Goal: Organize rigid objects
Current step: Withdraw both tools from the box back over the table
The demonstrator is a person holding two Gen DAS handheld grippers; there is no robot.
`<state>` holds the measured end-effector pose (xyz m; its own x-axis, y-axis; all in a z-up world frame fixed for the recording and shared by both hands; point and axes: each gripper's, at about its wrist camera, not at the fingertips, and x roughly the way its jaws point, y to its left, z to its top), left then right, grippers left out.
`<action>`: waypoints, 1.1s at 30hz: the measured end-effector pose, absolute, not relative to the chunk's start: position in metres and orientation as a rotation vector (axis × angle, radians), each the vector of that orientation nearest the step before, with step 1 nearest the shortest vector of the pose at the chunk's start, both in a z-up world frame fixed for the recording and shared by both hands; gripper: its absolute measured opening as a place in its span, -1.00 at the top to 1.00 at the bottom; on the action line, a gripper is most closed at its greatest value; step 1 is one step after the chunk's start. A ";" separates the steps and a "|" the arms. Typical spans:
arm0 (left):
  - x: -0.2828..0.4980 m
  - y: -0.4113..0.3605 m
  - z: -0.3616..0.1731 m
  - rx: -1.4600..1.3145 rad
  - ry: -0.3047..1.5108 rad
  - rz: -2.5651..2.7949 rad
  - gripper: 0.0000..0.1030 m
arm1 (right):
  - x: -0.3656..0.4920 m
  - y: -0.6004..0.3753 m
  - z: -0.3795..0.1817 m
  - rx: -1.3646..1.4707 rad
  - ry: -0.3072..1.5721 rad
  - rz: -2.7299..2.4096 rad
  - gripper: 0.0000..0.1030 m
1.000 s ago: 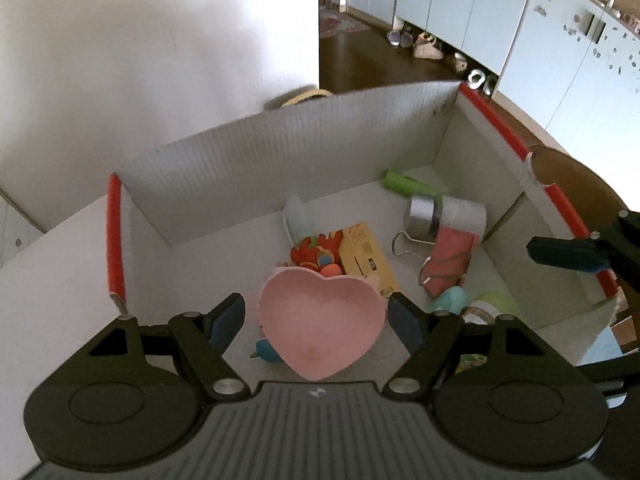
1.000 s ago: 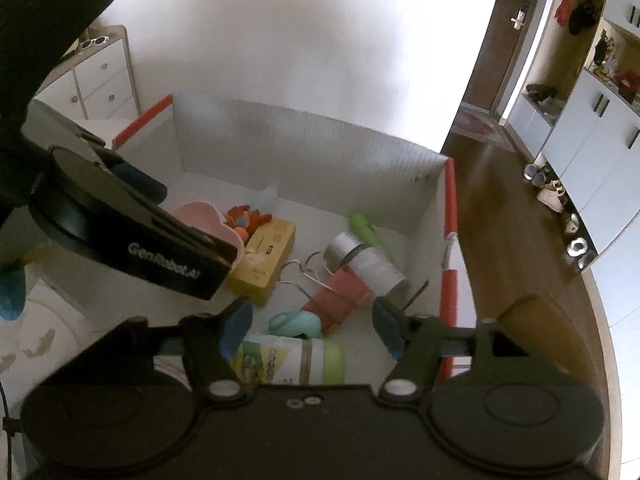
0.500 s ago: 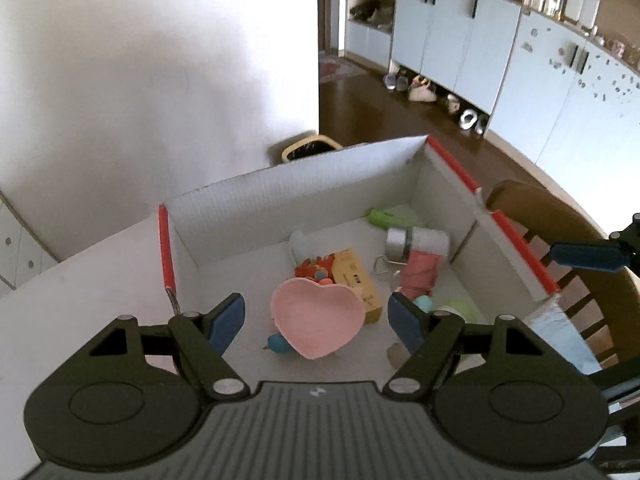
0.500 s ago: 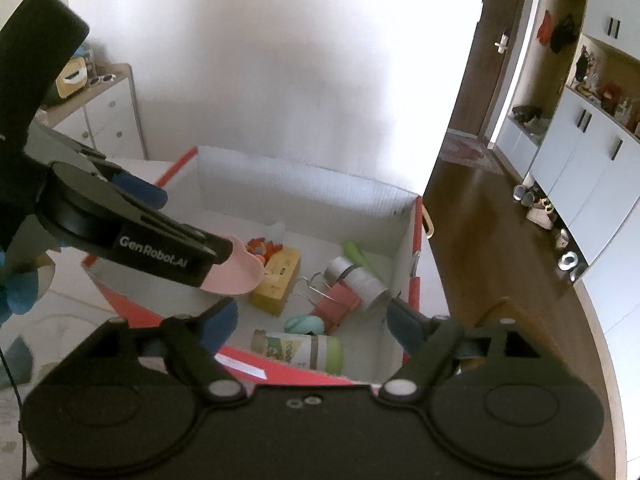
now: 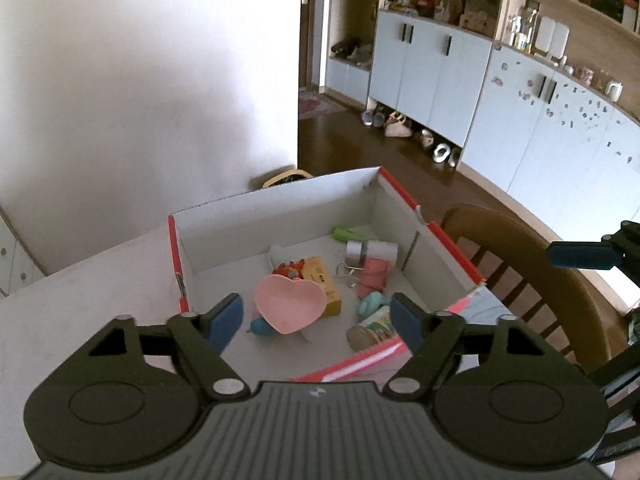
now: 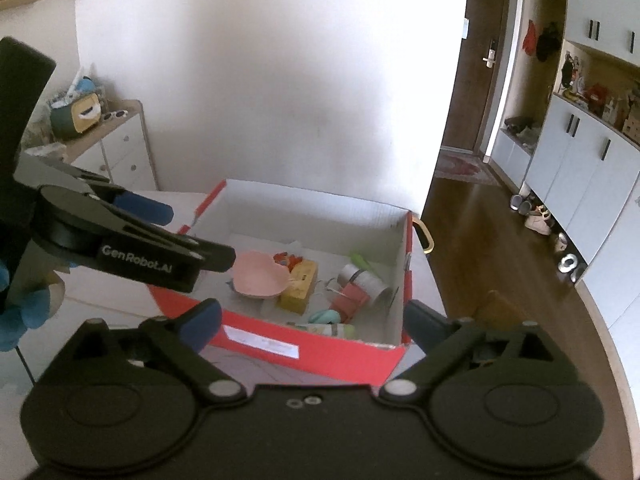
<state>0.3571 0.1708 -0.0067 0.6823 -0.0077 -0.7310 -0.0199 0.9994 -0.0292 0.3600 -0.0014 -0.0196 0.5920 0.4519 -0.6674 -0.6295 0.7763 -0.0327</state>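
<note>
A red cardboard box (image 5: pixel 452 250) (image 6: pixel 320 350) with white inside stands on the table. In it lie a pink heart-shaped dish (image 5: pixel 290 302) (image 6: pixel 260 274), a yellow box (image 5: pixel 324 284) (image 6: pixel 300 286), a silver roll (image 5: pixel 370 252) (image 6: pixel 362 278), a pink binder clip (image 5: pixel 372 276), a green tube (image 5: pixel 348 234) and a labelled jar (image 5: pixel 370 330). My left gripper (image 5: pixel 316 318) is open and empty, held high above the box's near edge. My right gripper (image 6: pixel 314 322) is open and empty, above the box's front wall. The left gripper (image 6: pixel 132 240) also shows in the right wrist view.
A wooden chair back (image 5: pixel 532 276) stands right of the box. White table surface (image 5: pixel 80 292) lies left of it. A white drawer unit (image 6: pixel 120 152) stands against the wall. Cabinets (image 5: pixel 520 120) and shoes on a dark floor are beyond.
Both grippers have risen and drawn back from the box, so the whole box now shows smaller. The pink heart dish stays lying inside it.
</note>
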 end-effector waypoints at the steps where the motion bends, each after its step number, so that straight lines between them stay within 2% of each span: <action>1: 0.352 0.170 -0.005 -0.037 0.812 0.003 -0.61 | 0.355 -0.003 -0.018 -0.273 0.687 0.643 -0.91; 17: 0.276 0.149 -0.008 -0.011 0.715 -0.035 -0.61 | 0.285 -0.040 -0.035 -0.187 0.678 0.638 -0.96; 33: 0.256 0.109 -0.073 -0.082 0.805 -0.133 -0.62 | 0.237 -0.051 -0.113 -0.217 0.733 0.647 -0.90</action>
